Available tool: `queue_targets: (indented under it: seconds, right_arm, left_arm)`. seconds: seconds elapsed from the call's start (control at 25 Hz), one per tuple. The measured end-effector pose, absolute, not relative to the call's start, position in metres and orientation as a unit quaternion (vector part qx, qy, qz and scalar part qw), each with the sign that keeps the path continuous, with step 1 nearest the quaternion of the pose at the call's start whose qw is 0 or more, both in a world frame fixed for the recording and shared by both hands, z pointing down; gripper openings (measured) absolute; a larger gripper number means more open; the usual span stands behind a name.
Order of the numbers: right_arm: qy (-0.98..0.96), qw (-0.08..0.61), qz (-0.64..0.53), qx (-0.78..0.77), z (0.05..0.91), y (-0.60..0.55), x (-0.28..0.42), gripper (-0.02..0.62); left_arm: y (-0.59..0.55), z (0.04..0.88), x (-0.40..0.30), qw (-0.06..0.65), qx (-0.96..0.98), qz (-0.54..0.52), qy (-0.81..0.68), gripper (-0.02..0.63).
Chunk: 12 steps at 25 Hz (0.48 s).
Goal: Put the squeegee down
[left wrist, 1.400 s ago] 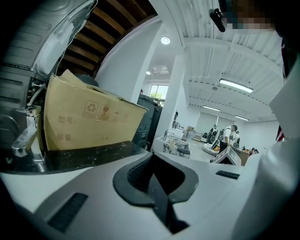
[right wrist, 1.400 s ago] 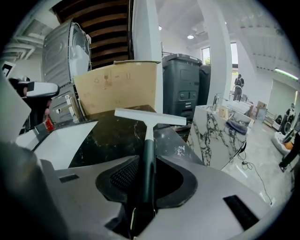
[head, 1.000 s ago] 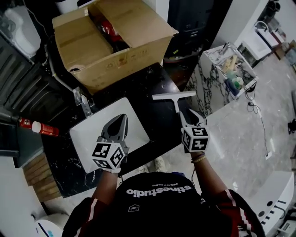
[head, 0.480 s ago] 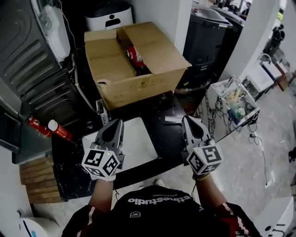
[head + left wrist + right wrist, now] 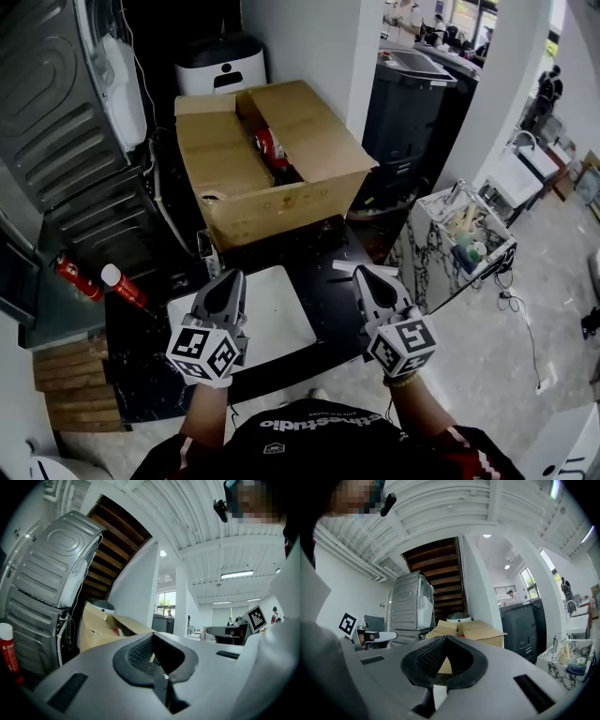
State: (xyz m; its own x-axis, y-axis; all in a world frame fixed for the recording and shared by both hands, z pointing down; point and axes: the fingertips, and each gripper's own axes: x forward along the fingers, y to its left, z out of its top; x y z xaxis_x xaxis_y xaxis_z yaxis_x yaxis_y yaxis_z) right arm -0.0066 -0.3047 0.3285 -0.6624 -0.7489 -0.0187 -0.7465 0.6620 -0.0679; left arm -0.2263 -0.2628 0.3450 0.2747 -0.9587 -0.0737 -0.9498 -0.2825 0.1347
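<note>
On the black marble desk [image 5: 314, 246], close to its right edge and just right of the white board [image 5: 274, 309], the white squeegee [image 5: 343, 268] lies flat, only a short piece of it showing past the tip of the right hand-held gripper [image 5: 365, 275]. That gripper hangs above it with its jaws pressed together and nothing between the pads, which its own view [image 5: 445, 638] confirms. The left hand-held gripper [image 5: 231, 279] hovers over the board's near edge, also closed and empty [image 5: 151, 635]. The task therefore looks done: the squeegee rests on the desk, free of both tools, and nothing seems left but to draw the hands away. A second earlier the squeegee's handle sat right at the tips of the right hand-held gripper, its T-shaped blade pointing toward the far edge. Since then both hands have come up and back toward the person. The head has lifted too, so the open cardboard box [image 5: 281, 159] at the far edge and more of the room behind it now fill the top of the head view.
</note>
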Motion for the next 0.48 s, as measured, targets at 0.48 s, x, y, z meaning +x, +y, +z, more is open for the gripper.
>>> queue_targets:
  seconds: [0.48]
  right_arm:
    - [0.913,0.022,-0.035,-0.407,0.3313,-0.2994,-0.0133,0.037]
  left_arm:
    - [-0.2539,0.3422,-0.2344,0.027,0.798,-0.067,-0.598,0.014]
